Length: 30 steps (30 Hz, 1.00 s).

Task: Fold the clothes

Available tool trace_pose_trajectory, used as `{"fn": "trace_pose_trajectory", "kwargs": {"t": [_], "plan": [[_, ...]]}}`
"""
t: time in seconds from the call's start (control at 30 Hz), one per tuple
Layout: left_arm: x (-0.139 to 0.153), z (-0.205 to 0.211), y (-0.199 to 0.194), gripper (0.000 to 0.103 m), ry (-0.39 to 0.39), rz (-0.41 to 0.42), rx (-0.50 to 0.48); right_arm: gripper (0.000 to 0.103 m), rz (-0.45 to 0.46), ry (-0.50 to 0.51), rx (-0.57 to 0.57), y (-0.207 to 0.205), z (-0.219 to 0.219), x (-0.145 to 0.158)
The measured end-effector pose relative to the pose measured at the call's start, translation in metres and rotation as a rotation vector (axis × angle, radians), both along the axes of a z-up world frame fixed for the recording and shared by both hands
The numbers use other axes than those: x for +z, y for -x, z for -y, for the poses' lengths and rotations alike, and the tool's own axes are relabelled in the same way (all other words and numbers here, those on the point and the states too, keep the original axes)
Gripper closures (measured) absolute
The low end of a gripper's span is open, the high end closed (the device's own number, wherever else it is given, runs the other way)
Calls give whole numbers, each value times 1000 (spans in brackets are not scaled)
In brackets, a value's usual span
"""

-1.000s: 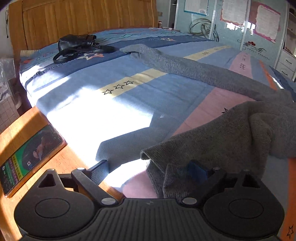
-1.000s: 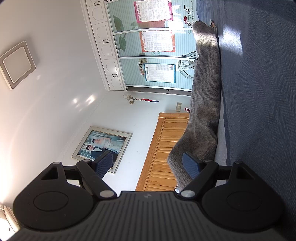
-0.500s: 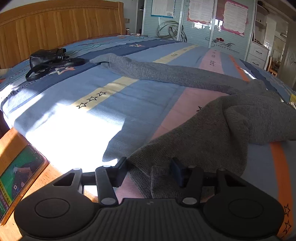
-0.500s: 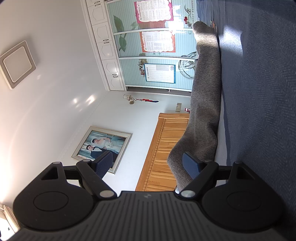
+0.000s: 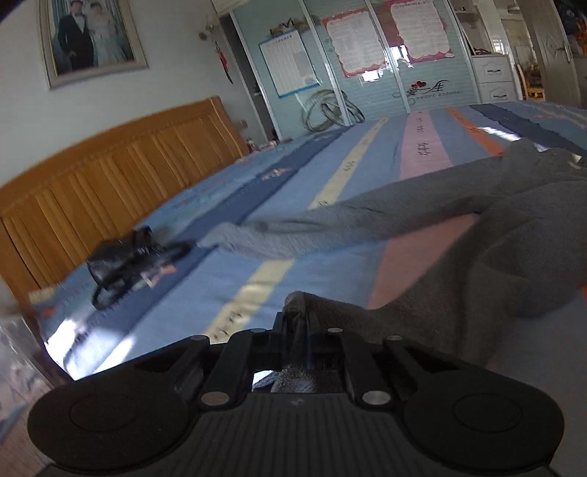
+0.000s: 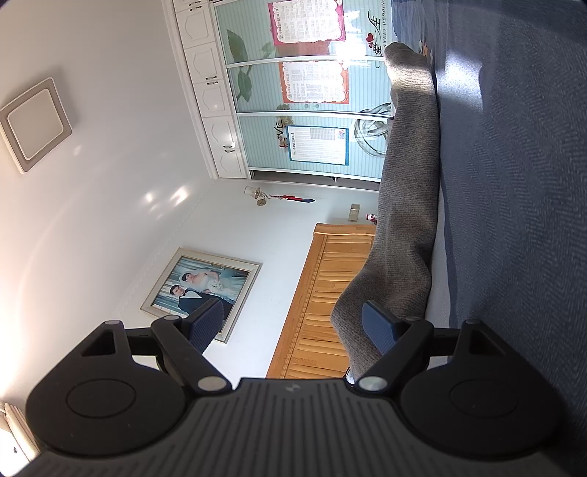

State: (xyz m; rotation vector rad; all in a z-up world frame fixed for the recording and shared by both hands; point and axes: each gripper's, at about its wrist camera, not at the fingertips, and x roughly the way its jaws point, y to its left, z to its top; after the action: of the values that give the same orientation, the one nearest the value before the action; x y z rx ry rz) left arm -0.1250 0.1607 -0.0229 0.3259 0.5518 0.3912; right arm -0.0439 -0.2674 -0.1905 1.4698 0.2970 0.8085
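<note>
Left gripper (image 5: 297, 330) pinches soft, limp grey knitted sweater (image 5: 495, 257) edge, apparently hem; right gripper (image 6: 293, 323) wide, empty.

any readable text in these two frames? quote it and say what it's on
"SWEET WEDDING": decal on the wardrobe door, under two hearts and large script characters I can't make out.
"LOVE": decal above the blue-framed chart, partly hidden.
Chart and both red-bordered posters: print too small to read.
Pink stripe of the bedsheet: marks blurred, unreadable.
Both hand-held grippers: no lettering visible.
</note>
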Motion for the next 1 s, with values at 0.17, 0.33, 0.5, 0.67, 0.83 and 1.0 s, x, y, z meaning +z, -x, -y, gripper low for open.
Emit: {"fn": "trace_pose_trajectory", "kwargs": {"t": [0.17,0.33,0.5,0.67,0.83,1.0], "plan": [[-16,-27,-39,89,-14,-93,80,19,0,5,1,0,-1,1],[-38,-49,-34,46,97,-130,331,19,-3,96,11,0,-5,12],[-9,-39,7,44,268,73,406,3,-22,297,-19,5,-11,43],[27,32,-34,39,412,112,136,0,-58,567,-176,-1,-5,80],[23,83,-86,32,637,135,28,0,-187,771,-243,-42,11,96],[-18,86,-109,31,754,146,106,0,-151,1133,-297,-82,0,123]]}}
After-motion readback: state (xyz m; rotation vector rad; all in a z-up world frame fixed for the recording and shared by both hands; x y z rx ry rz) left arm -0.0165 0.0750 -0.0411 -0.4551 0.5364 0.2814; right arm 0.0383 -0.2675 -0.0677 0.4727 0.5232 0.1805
